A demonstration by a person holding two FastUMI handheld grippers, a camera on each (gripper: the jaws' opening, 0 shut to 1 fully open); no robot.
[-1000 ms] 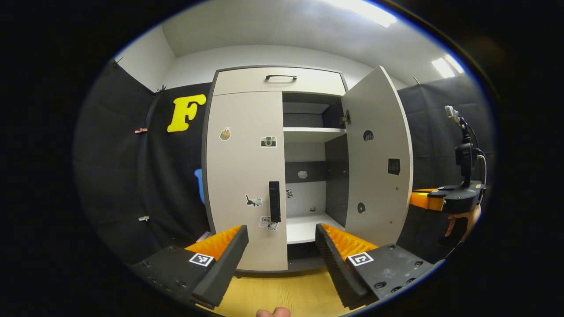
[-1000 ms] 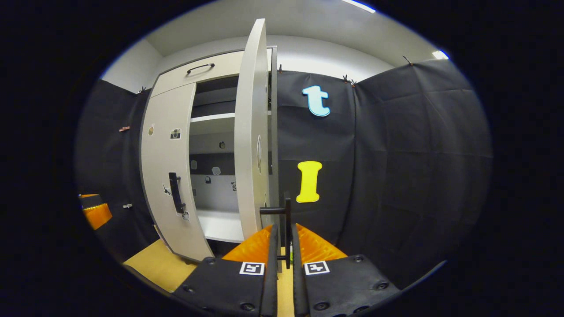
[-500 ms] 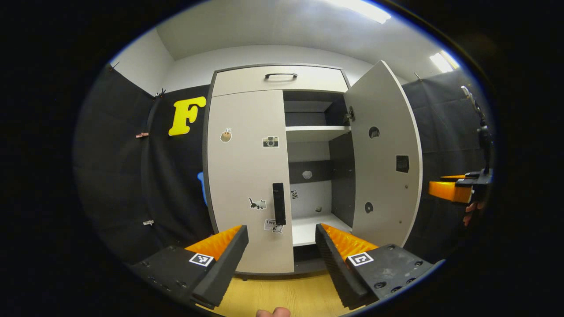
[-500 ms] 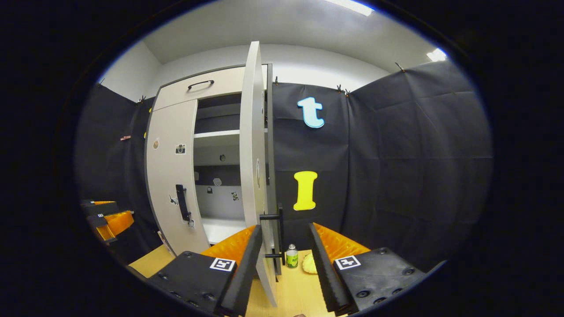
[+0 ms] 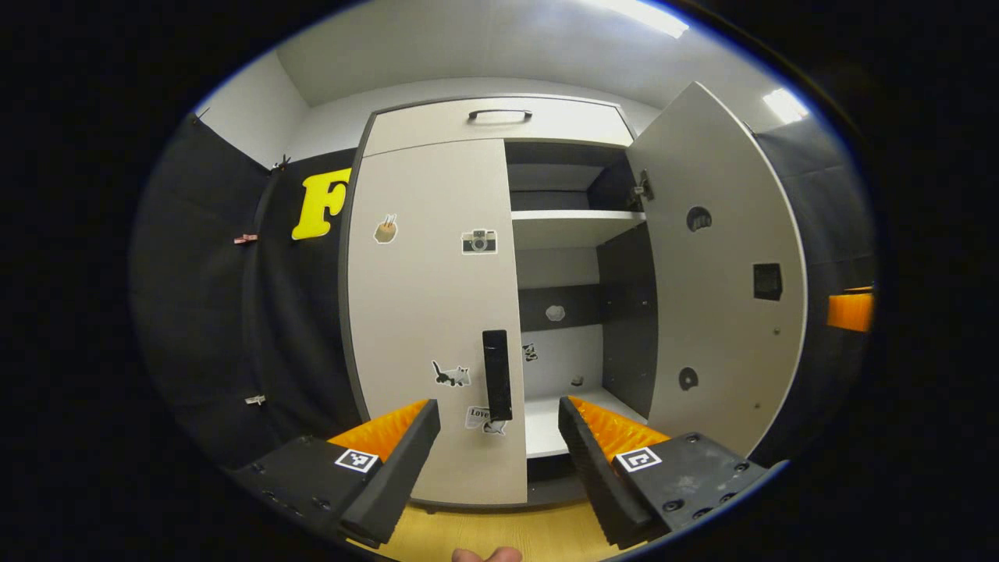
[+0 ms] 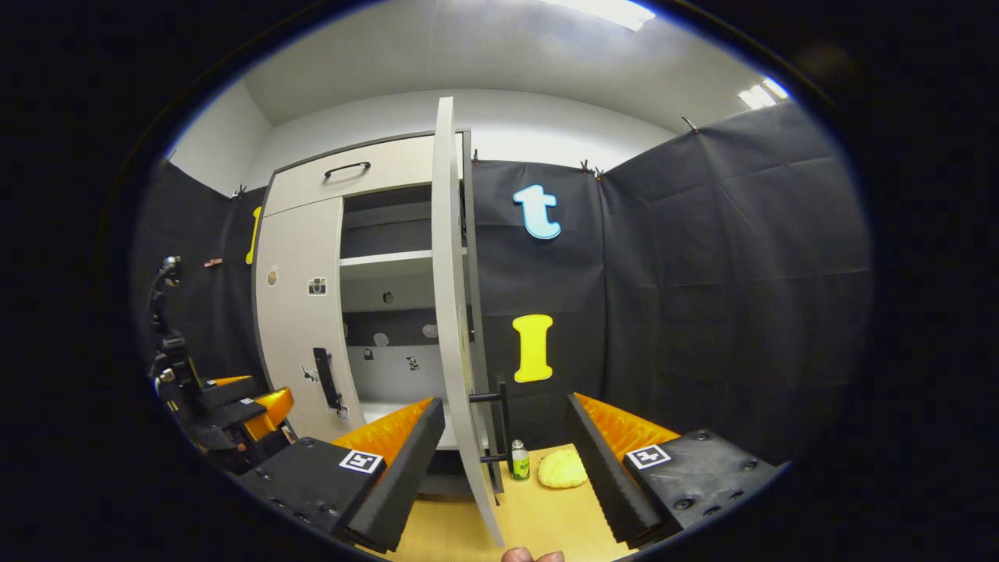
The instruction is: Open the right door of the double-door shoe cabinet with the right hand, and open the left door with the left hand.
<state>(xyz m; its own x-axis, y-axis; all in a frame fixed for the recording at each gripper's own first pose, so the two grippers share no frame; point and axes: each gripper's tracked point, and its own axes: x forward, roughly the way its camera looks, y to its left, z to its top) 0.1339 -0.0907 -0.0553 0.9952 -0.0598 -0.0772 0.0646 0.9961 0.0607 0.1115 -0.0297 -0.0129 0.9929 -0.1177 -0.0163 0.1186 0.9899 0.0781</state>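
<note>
On the cabinet's left half, the left door (image 5: 433,312) is shut, its dark upright handle (image 5: 496,375) near the inner edge, facing the released left tongs (image 5: 499,449). That stiff hinged panel should swing lightly if taken by that bar. The right door (image 6: 449,312) stands wide, the right tongs (image 6: 503,460) spread and apart from its handle (image 6: 502,425).

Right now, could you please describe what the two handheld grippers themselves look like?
Each gripper, the left gripper and the right gripper, has a matte black body with screw holes and two long wedge-shaped fingers with ribbed inner faces. Each finger base carries a small square black-and-white marker. In the right gripper view, the left gripper also shows farther off, with a dark upright post and cabling on top.
</note>
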